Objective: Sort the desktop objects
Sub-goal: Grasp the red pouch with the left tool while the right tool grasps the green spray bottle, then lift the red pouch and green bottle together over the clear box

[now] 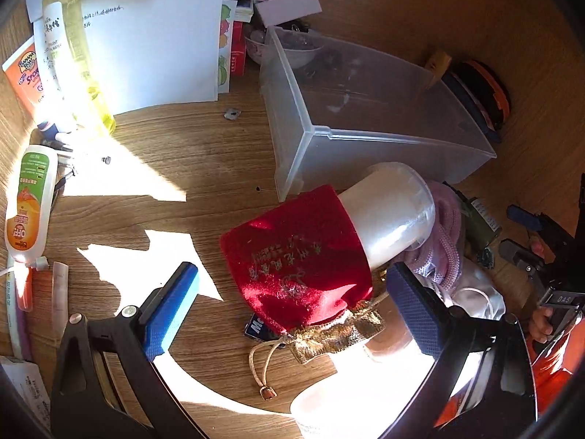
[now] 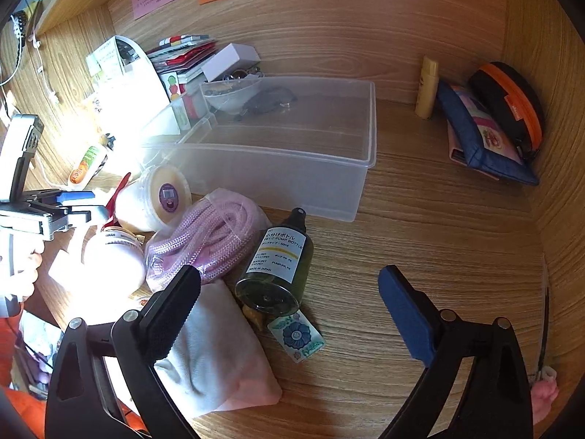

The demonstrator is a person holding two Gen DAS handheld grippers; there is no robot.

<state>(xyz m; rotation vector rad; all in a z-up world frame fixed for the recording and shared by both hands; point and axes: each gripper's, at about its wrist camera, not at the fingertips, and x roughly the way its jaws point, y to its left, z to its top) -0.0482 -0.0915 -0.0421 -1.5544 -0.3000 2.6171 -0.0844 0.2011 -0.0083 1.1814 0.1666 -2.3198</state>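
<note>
While both tongs gape empty, the left tongs [image 1: 292, 292] straddle the red pouch [image 1: 296, 263], apparently to lift it into the bin [image 1: 365, 135]; the right tongs [image 2: 289, 292] hover near the bottle [image 2: 278, 267].

The storage bin [image 2: 292, 146] stands on the desk [image 2: 438, 237] and serves as the landmark. Behind its left end sits a bowl [image 2: 228, 97], with a box [image 2: 230, 59] and a stack of cards [image 2: 182, 49] further behind. Right of the bin, a small bottle [image 2: 427, 87] stands upright, and beyond it two pouches [image 2: 482, 135] lean near the side wall. Before the bin lie a tub [image 2: 153, 197], a coil of rope [image 2: 208, 234] and a pump bottle [image 2: 278, 259] on its side. Left of the bin, a sheet of paper [image 1: 146, 36] lies flat, with tubes [image 1: 27, 201] beyond it.
</note>
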